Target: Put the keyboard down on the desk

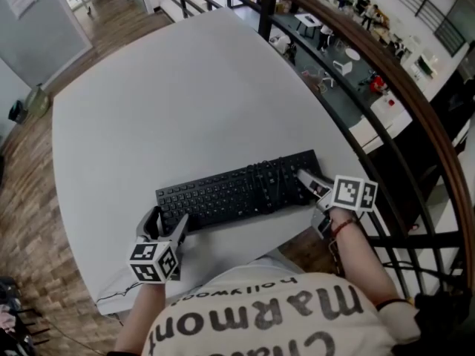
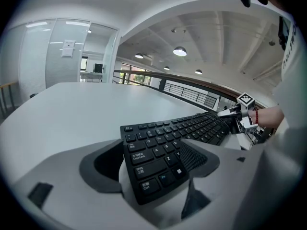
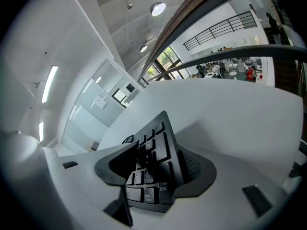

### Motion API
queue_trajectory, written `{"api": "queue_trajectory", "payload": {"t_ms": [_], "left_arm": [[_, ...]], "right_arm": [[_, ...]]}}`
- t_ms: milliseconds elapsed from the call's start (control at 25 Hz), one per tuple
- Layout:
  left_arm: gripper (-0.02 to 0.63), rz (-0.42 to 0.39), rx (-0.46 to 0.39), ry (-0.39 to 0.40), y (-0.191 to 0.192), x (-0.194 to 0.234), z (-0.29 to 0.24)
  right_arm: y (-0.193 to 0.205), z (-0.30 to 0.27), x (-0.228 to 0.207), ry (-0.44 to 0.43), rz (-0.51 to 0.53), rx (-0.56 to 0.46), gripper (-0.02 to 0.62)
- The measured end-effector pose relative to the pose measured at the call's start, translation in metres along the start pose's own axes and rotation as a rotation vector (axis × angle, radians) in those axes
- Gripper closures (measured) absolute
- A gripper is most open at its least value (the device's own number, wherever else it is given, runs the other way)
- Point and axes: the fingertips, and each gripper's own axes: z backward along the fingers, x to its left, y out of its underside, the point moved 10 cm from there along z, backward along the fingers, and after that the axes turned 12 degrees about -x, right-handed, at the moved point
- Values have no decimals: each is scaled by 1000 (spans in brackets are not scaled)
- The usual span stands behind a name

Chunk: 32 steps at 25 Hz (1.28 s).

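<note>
A black keyboard (image 1: 237,191) is stretching slantwise across the near part of a white surface (image 1: 185,102), and the views are not showing whether it is resting there or hanging just above. A person is holding it at both ends. The left gripper (image 1: 167,225) is clamping its jaws on the Caps Lock and Shift end, while the right gripper (image 1: 308,180) is clamping the number-pad end. A curved wooden railing (image 1: 386,73) is running along the surface's right side.
</note>
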Motion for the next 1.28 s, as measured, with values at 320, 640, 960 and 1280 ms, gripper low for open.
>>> {"api": "queue_trajectory", "payload": {"t_ms": [320, 640, 960, 1280], "left_arm": [[249, -2, -13, -2, 1, -2, 1], [249, 2, -16, -1, 2, -1, 1], [249, 4, -23, -2, 2, -1, 2], [249, 7, -29, -1, 0, 1, 2]], "right_arm": [[-1, -4, -4, 18, -35, 46, 357], [-4, -8, -7, 27, -53, 70, 357], [-1, -6, -3, 62, -6, 49, 350], [1, -5, 1, 90, 37, 18, 342]]}}
